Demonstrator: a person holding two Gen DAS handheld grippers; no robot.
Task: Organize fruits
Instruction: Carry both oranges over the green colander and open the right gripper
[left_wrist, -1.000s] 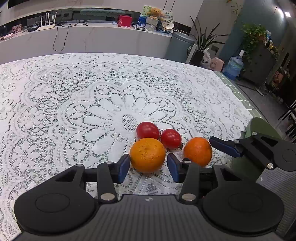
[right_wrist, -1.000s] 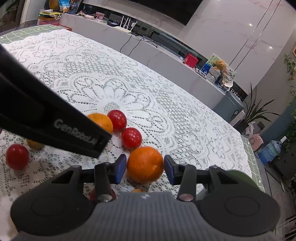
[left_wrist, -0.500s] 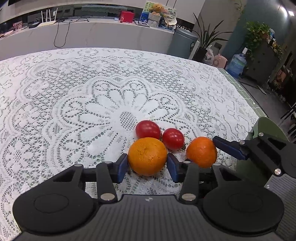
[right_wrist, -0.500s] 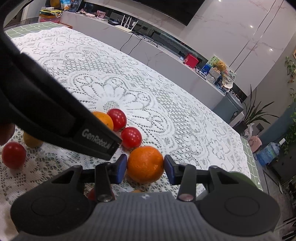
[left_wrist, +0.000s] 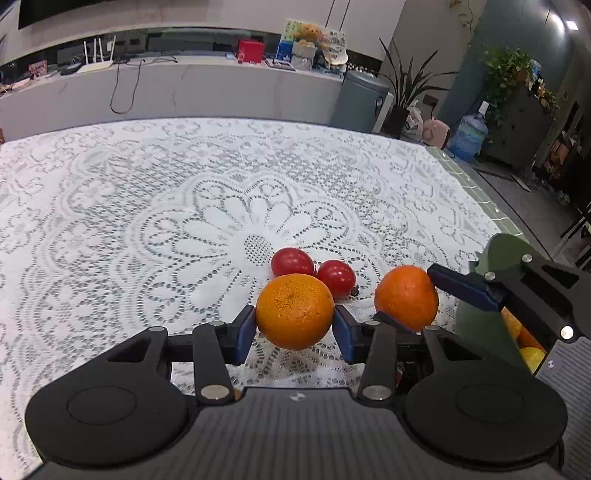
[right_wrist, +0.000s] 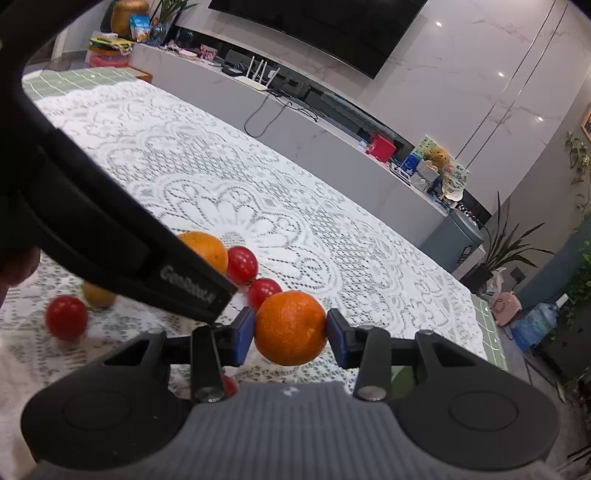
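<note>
In the left wrist view my left gripper is shut on a large orange, its blue pads pressed to both sides. Just behind it two red tomatoes lie together on the lace tablecloth. To the right, my right gripper is shut on a second orange. The right wrist view shows that orange clamped between the right gripper's pads, held a little above the cloth. The left tool's black housing crosses the left of this view and hides part of the first orange.
A green container stands at the table's right edge with yellow and orange fruit inside. Another red tomato and a yellowish fruit lie at the left. A long counter and plants stand beyond the table.
Both pairs of jaws have closed from a small gap onto their oranges. Both oranges have risen slightly off the cloth.
</note>
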